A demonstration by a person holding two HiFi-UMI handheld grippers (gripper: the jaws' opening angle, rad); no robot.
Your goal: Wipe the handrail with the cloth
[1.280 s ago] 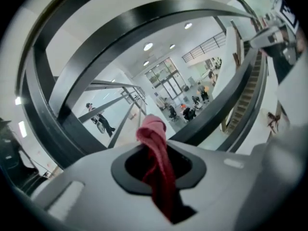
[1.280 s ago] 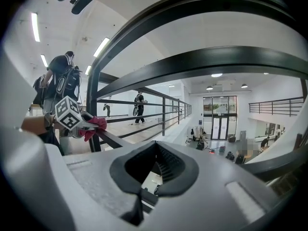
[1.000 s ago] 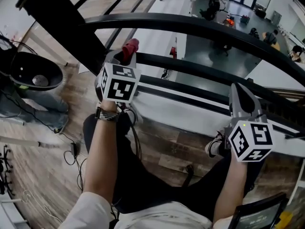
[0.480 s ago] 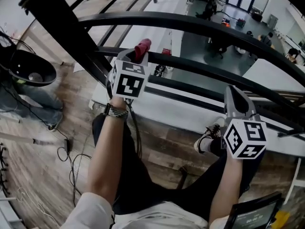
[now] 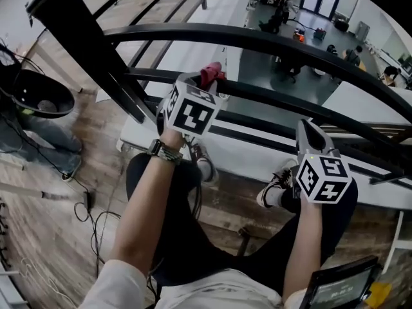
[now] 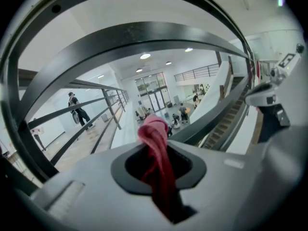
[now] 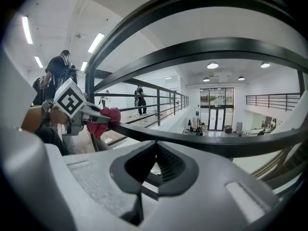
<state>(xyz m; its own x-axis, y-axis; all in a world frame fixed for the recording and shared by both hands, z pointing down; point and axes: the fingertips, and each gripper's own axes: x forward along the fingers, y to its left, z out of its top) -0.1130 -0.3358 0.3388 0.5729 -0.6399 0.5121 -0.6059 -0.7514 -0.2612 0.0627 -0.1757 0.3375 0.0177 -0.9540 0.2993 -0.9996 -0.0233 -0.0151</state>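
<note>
The left claw (image 5: 205, 82) is clamped on the red cloth (image 5: 211, 74), pressing its bunched end against the dark handrail (image 5: 277, 97) – ready to rub along it; the right claw (image 5: 309, 129), jaws together, holds nothing

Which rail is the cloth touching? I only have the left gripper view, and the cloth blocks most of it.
Observer: In the head view the cloth sits on the second rail, below the thick top handrail.
Operator: Where is my right gripper?
Observer: The right gripper is further right; that same rail crosses just ahead of it.
Operator: Holding anything?
Observer: No. Its own view shows the jaws shut with nothing between them.
</note>
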